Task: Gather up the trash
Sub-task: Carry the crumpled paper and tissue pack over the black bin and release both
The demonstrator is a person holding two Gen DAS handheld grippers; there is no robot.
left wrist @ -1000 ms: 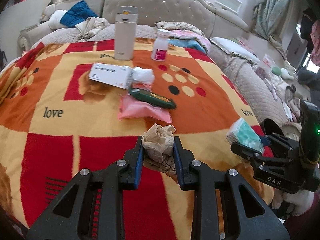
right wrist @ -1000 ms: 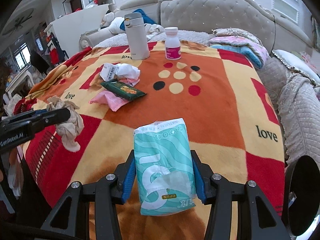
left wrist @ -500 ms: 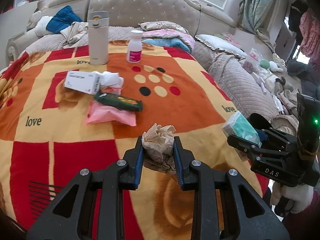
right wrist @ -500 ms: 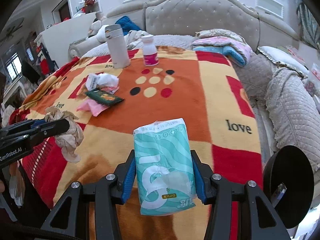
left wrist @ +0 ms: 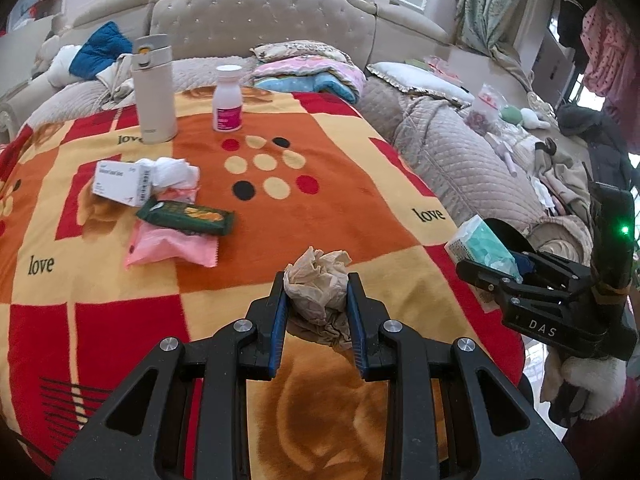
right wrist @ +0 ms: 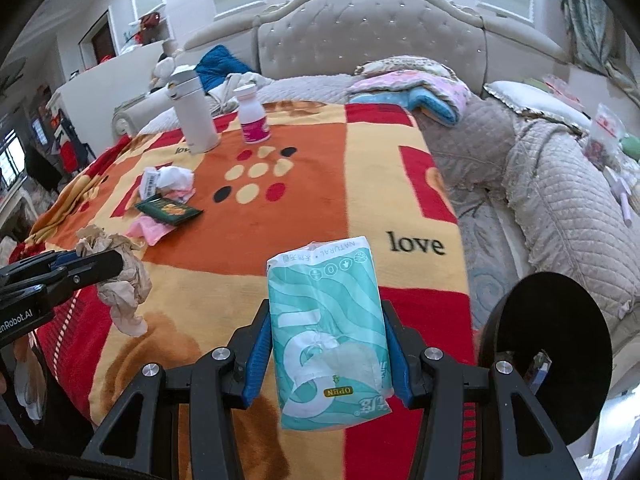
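Left tongs [left wrist: 316, 300] are pinching a crumpled brown paper wad [left wrist: 318, 292] above the blanket [left wrist: 340, 208]. Right tongs [left wrist: 486, 270] are gripping a teal tissue pack [left wrist: 480, 246] at the blanket's edge. Green wrapper [left wrist: 186, 216] is lying on a pink packet [left wrist: 170, 246].

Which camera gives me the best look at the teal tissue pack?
The right wrist view: the teal tissue pack faces the lens, print readable, clamped in the right gripper. The left wrist view shows only one end of it, at the right edge.

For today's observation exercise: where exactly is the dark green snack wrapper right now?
The dark green snack wrapper lies on the blanket, left of centre in both views, partly atop the pink packet, just in front of the white box.
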